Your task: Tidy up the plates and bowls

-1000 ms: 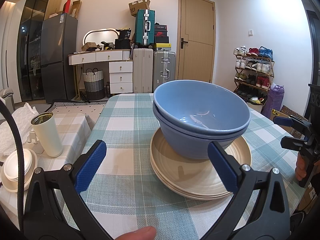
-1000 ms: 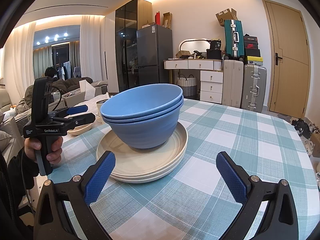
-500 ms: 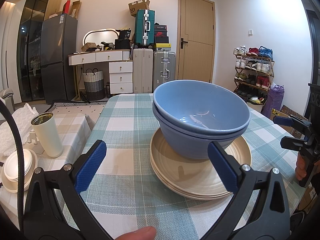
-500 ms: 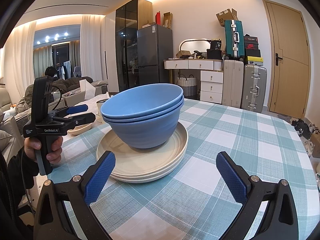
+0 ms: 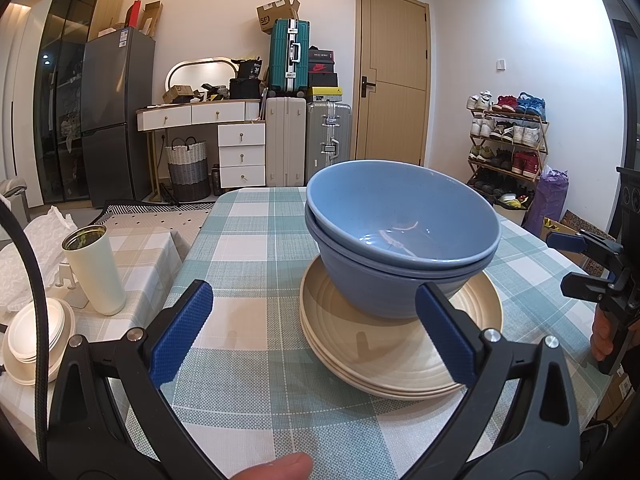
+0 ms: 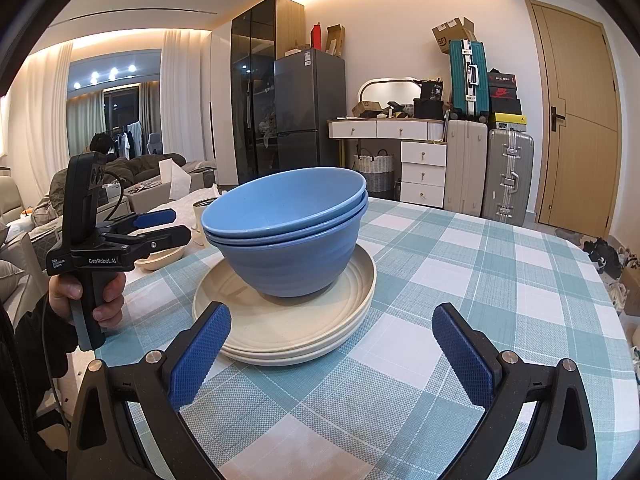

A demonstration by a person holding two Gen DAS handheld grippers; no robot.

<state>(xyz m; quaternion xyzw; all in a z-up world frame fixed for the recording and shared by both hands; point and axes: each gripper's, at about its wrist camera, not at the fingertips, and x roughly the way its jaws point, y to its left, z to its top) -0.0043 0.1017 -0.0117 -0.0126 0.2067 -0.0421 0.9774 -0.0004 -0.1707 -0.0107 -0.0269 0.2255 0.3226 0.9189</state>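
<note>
The left gripper (image 5: 314, 330), black-framed with textured blue pads, has its jaws spread wide and holds nothing; it hangs low over the teal-and-white checked tablecloth (image 5: 256, 240), pointing at the crockery from just short of it. The right gripper (image 6: 330, 354), of the same build, is likewise wide apart and empty, aimed at the same pile from another side of the table. Between the two sit two nested, speckled blue bowls (image 5: 400, 236), the upper one resting inside the lower, and both stand on a stack of round cream plates (image 5: 400, 348) with ridged rings, set roughly in the middle of the table. Each gripper shows in the other's view, off to one side of the pile and apart from it. Beyond the table's left edge, on a lower beige checked surface, stand a tall cream tumbler (image 5: 94, 270) and a small pile of cream dishes (image 5: 36, 330).
</note>
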